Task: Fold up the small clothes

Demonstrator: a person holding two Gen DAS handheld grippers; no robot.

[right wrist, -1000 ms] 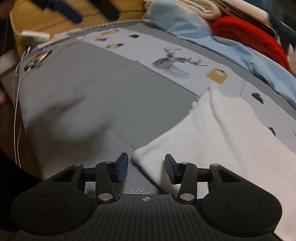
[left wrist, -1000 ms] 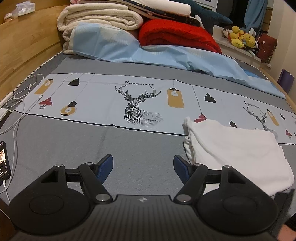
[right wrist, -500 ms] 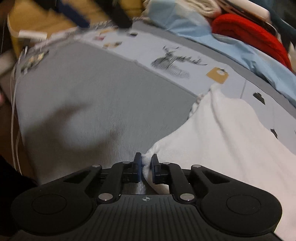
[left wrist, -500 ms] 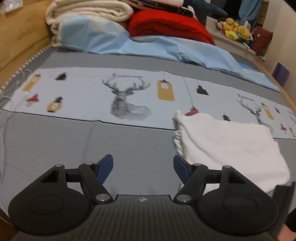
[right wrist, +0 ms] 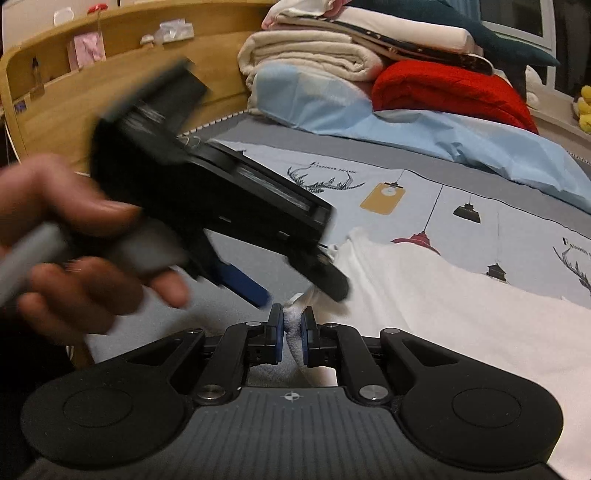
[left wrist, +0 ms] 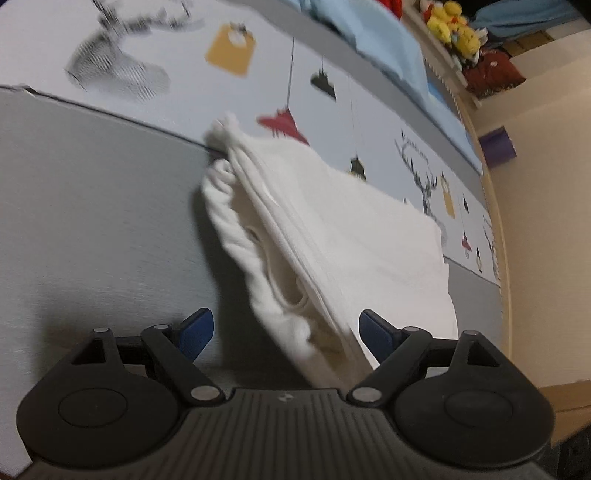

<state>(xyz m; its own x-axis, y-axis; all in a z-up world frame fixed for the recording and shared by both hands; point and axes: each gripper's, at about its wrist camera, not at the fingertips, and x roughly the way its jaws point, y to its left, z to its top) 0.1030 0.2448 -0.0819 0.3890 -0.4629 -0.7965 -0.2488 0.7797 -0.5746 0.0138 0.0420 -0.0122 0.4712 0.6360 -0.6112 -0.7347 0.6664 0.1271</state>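
A white garment (left wrist: 351, 229) lies folded on the printed bed sheet (left wrist: 92, 221), and its near corner is lifted off the sheet. My left gripper (left wrist: 286, 328) points down at that raised edge. Its jaws are opening wide, with the bunched cloth between them and neither blue pad pressing it. In the right wrist view my right gripper (right wrist: 291, 328) is shut on the corner of the white garment (right wrist: 443, 314). A hand (right wrist: 74, 258) holds the left gripper (right wrist: 295, 291) just above and left of that pinched corner.
Folded cream blankets (right wrist: 306, 51), a red blanket (right wrist: 450, 88) and a light blue quilt (right wrist: 424, 129) are piled at the head of the bed. A wooden headboard shelf (right wrist: 92, 74) runs along the left. Plush toys (left wrist: 450, 22) sit past the bed's far edge.
My right gripper has shut on the garment's corner and lifted it. My left gripper swung right and down onto the garment's raised edge, and its jaws spread wider.
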